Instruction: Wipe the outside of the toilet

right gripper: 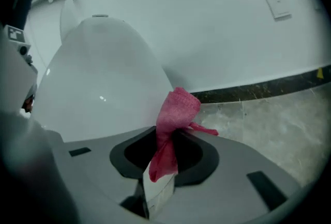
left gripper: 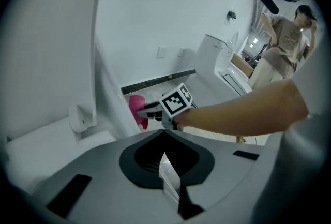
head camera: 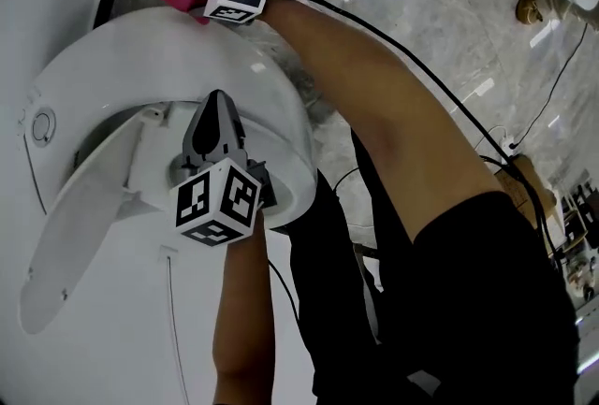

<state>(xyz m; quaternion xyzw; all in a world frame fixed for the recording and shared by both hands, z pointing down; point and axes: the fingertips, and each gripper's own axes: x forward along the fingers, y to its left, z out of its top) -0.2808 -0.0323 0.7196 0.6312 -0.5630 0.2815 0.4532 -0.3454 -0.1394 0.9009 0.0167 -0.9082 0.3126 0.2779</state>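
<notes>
Over the white top of the toilet [head camera: 271,113], nearest: left gripper [head camera: 217,108], 2 jaws pressed together, nothing between. Farther, at the toilet's far flank: right gripper [right gripper: 158,181] clamped tight on a pink cloth [right gripper: 173,119], bunched just beside the outer wall, contact unclear, grey floor [right gripper: 269,124] beyond. Head view shows only a pink tuft there; right gripper view shows the pinch. Left gripper view alone catches a person [left gripper: 284,42] standing far back.

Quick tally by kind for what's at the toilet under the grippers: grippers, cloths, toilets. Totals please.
Grippers: 2 (left gripper, jaws together on nothing; right gripper, jaws on the cloth)
Pink cloth: 1
Toilet: 1
Total: 4
</notes>
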